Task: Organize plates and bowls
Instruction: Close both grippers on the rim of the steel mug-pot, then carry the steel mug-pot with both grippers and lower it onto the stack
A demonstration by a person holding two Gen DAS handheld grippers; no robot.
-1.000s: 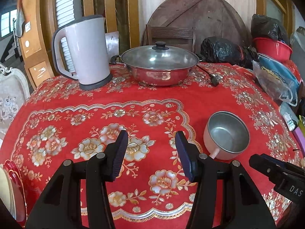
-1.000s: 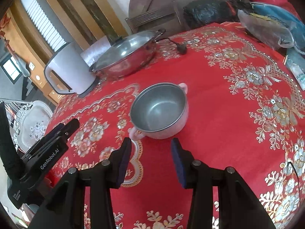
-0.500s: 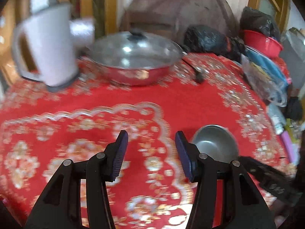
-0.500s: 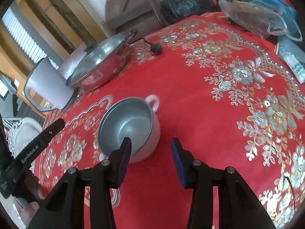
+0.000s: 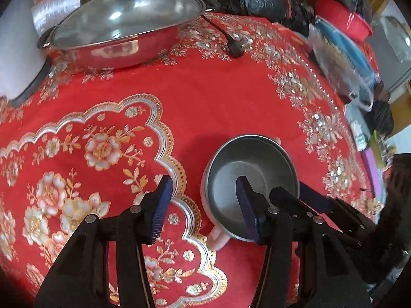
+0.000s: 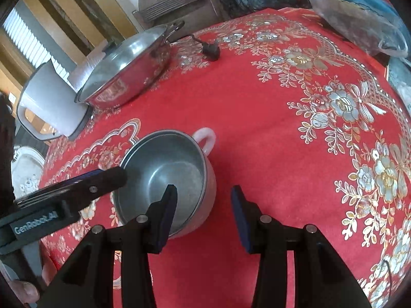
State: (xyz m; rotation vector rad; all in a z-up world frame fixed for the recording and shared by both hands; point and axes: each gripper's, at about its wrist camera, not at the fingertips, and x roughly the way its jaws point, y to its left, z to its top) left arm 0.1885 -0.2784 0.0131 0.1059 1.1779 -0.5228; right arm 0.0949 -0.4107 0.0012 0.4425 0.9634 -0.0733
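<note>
Now the pink bowl [image 6: 167, 179] with a steel inside is seen on the red flowered tablecloth [image 6: 269, 141]. Its rim is straddled by both the left gripper [image 5: 204, 202] and the right gripper [image 6: 203, 213]; nothing is squeezed, and both jaws are held partly apart.

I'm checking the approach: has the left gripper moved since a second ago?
Yes. The left gripper has swung right, toward the bowl, leaving the kettle at the view's left edge.

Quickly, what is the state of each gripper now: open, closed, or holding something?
Left gripper: open, holding nothing, straddling the bowl's rim.
Right gripper: open, holding nothing, straddling the bowl's wall.
</note>
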